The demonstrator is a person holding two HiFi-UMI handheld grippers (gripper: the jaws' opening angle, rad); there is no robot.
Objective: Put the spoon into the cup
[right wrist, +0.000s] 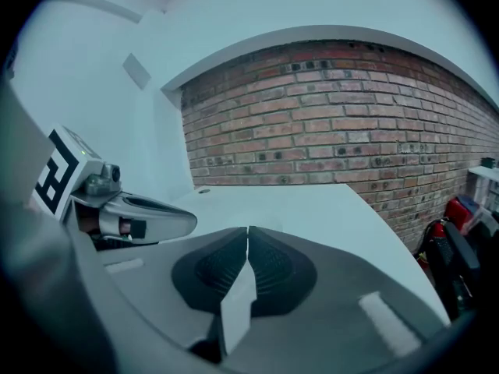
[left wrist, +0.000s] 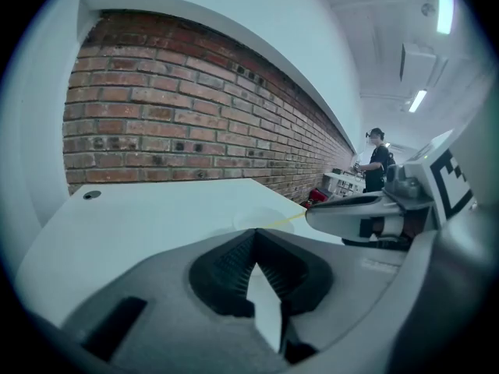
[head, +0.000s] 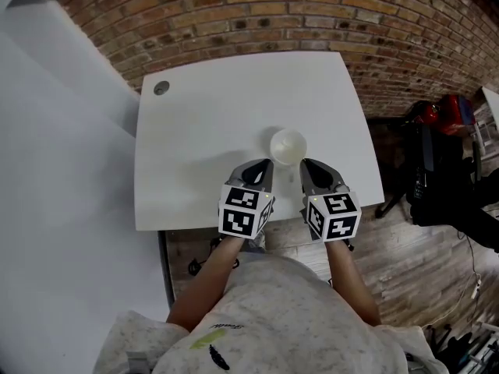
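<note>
A white cup [head: 288, 146] stands upright on the white table [head: 234, 107], just beyond both grippers. My left gripper [head: 267, 164] is at the cup's near left and my right gripper [head: 305, 164] at its near right, both over the table's front part. Each is shut with nothing between its fingers, as the left gripper view [left wrist: 254, 232] and the right gripper view [right wrist: 249, 231] show. No spoon shows clearly in the head view. In the left gripper view a thin yellowish streak [left wrist: 285, 220] lies by the faint cup [left wrist: 257, 223]; I cannot tell whether it is the spoon.
A round cable hole [head: 161, 88] sits in the table's far left corner. A brick wall [head: 312, 14] runs behind the table. Red and black gear [head: 437, 131] stands on the wooden floor to the right. A person [left wrist: 378, 160] stands far off.
</note>
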